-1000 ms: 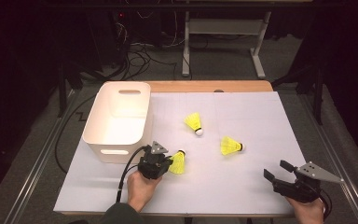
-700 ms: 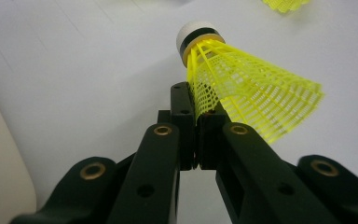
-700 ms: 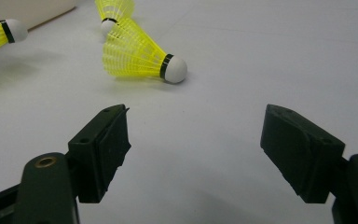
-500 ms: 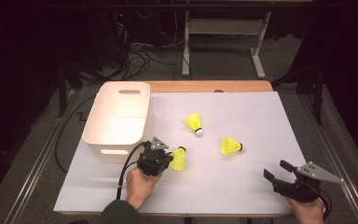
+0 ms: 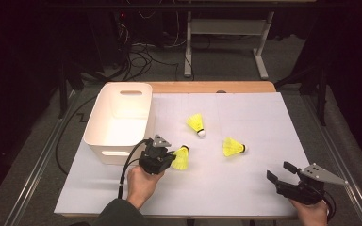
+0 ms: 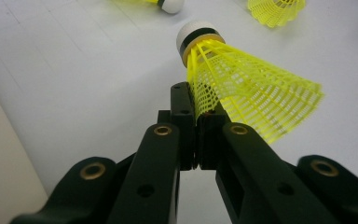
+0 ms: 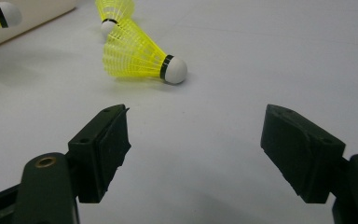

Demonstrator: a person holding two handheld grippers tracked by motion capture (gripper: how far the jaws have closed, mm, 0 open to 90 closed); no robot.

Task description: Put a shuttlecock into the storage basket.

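My left gripper (image 5: pixel 172 157) (image 6: pixel 196 102) is shut on the netted skirt of a yellow shuttlecock (image 5: pixel 181 157) (image 6: pixel 242 79). Its white cork points away from me. It hangs just right of the white bin's (image 5: pixel 131 84) near corner. Two more yellow shuttlecocks lie on the white table cover, one at the middle (image 5: pixel 196 124) (image 7: pixel 114 9) and one farther right (image 5: pixel 232 147) (image 7: pixel 137 53). My right gripper (image 5: pixel 279 172) (image 7: pixel 196 135) rests open near the front right edge, with nothing between its jaws. It points toward the right-hand shuttlecock, a short way off.
The white table cover (image 5: pixel 254 113) spans the table, with a wooden strip (image 5: pixel 207 87) along its far edge. The bin looks empty and its wall (image 6: pixel 0 154) is close on the left gripper's left. Cables and a metal stand (image 5: pixel 226 42) lie on the dark floor beyond.
The left gripper, with the shuttlecock in it, has crept slightly toward the bin. The right gripper has kept still.
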